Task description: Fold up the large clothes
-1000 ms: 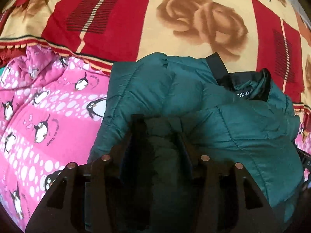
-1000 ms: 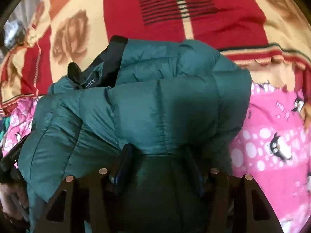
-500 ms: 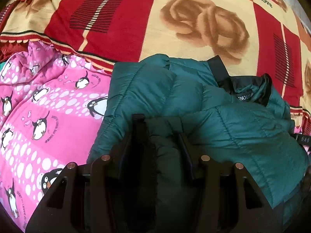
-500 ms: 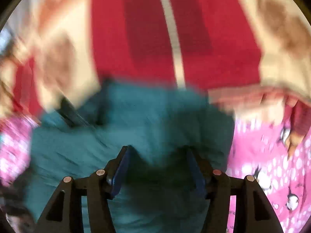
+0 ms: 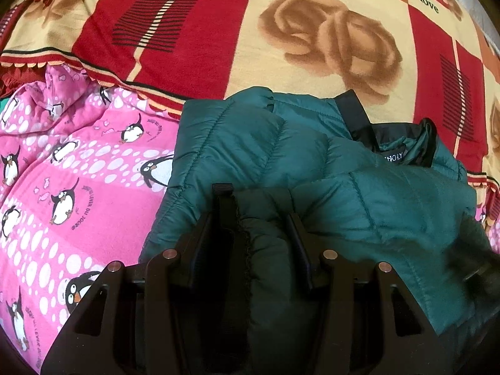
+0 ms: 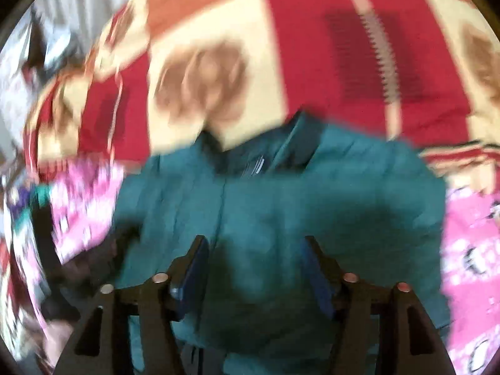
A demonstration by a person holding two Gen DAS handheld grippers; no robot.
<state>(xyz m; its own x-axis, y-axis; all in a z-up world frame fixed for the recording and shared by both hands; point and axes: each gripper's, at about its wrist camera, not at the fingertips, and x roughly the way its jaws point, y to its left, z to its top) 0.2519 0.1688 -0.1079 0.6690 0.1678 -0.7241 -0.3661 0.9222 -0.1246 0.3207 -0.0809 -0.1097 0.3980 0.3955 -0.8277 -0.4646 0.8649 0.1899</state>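
Note:
A teal quilted puffer jacket (image 5: 359,187) with a black collar lies folded on the bed. My left gripper (image 5: 254,215) stands low over its near left part, jaws apart, with a fold of the jacket bulging between the fingers (image 5: 225,206). In the blurred right wrist view the jacket (image 6: 281,203) fills the middle. My right gripper (image 6: 254,243) is open and raised above the jacket, holding nothing.
A red and cream blanket with brown roses (image 5: 328,40) covers the bed behind the jacket. A pink penguin-print fleece (image 5: 68,181) lies to the left, also at the right in the right wrist view (image 6: 468,250). A dark blurred shape (image 5: 478,265) shows at right.
My right gripper has lifted off the jacket and swung away, its view now blurred. My left gripper has stayed in place on the jacket.

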